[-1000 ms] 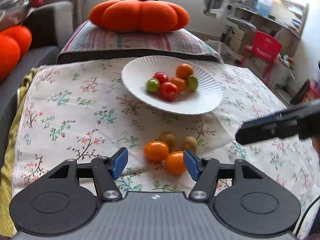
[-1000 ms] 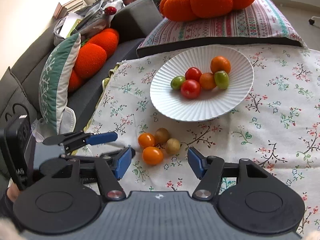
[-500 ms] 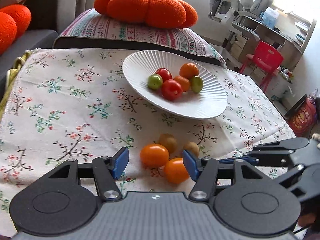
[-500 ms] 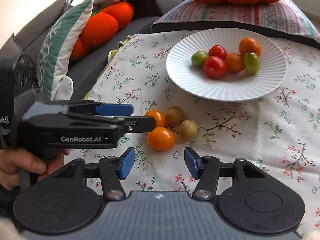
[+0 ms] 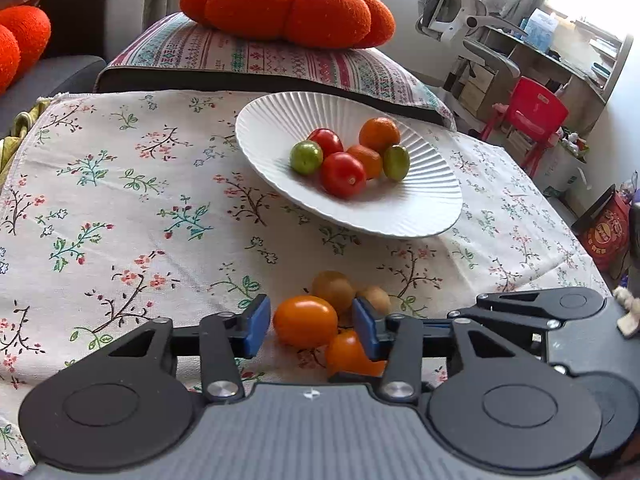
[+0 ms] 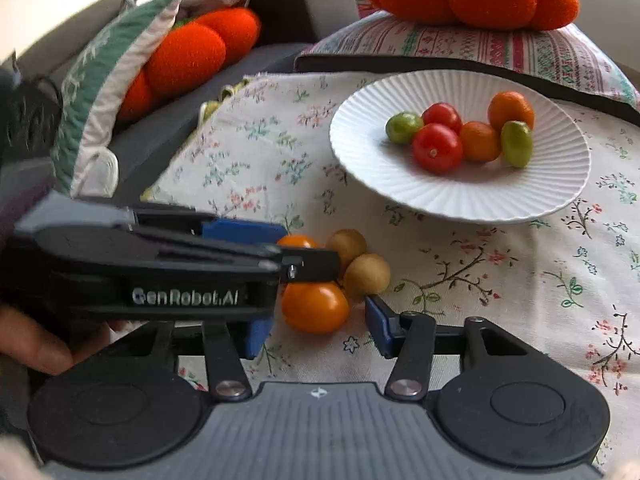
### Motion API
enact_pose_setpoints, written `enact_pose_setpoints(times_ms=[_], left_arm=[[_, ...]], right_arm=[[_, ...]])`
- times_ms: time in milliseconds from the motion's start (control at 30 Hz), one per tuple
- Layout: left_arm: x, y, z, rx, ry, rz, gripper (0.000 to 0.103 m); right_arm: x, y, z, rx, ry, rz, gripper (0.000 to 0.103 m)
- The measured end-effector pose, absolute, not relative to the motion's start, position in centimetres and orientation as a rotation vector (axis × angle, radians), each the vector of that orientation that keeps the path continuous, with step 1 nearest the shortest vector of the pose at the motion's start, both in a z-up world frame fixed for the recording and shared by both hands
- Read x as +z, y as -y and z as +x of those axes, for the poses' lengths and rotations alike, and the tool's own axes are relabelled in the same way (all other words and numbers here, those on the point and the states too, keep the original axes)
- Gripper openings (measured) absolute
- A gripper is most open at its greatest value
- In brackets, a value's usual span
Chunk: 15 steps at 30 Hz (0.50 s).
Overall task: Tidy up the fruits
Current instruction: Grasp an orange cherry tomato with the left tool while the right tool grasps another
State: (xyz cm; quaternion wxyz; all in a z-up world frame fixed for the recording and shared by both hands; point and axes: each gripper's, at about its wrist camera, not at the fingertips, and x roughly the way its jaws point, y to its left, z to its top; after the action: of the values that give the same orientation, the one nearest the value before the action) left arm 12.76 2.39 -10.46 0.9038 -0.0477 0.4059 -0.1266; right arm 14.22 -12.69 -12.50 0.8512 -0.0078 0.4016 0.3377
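Two orange tomatoes and two small brownish fruits (image 5: 333, 288) lie in a cluster on the floral cloth, in front of the white ribbed plate (image 5: 420, 216). The plate holds several red, orange and green tomatoes (image 5: 343, 174). My left gripper (image 5: 310, 326) has its blue pads on either side of one orange tomato (image 5: 306, 320); its jaws are closing, with thin gaps left at the pads. My right gripper (image 6: 318, 332) straddles the other orange tomato (image 6: 316, 307), also closing and not touching it. In the right wrist view the left gripper crosses in from the left.
A striped cushion (image 5: 256, 56) with an orange pumpkin pillow (image 5: 286, 4) lies behind the plate. More cushions (image 6: 120, 60) sit on the grey sofa at the left. A red chair (image 5: 536, 108) and a desk stand at the far right. A hand (image 6: 36, 344) holds the left gripper.
Both grippers have come lower and closer to the fruit cluster, and their jaws have narrowed. Each orange tomato, earlier ahead of the pads, now sits between them.
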Motion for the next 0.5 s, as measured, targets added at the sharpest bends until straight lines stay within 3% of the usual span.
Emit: enact_pose_setpoints(times_ms=[133,500], left_arm=[[-10.7,-2.9,12.9,-0.261,-0.845,-0.117,0.024],[-11.1,-1.7,12.7,-0.263,-0.836,-0.033,0.019]], right_arm=[[-12.3,12.7,14.0,0.729,-0.827,-0.031,0.033],[-11.8,12.7,13.8,0.739,-0.889,-0.058,0.032]])
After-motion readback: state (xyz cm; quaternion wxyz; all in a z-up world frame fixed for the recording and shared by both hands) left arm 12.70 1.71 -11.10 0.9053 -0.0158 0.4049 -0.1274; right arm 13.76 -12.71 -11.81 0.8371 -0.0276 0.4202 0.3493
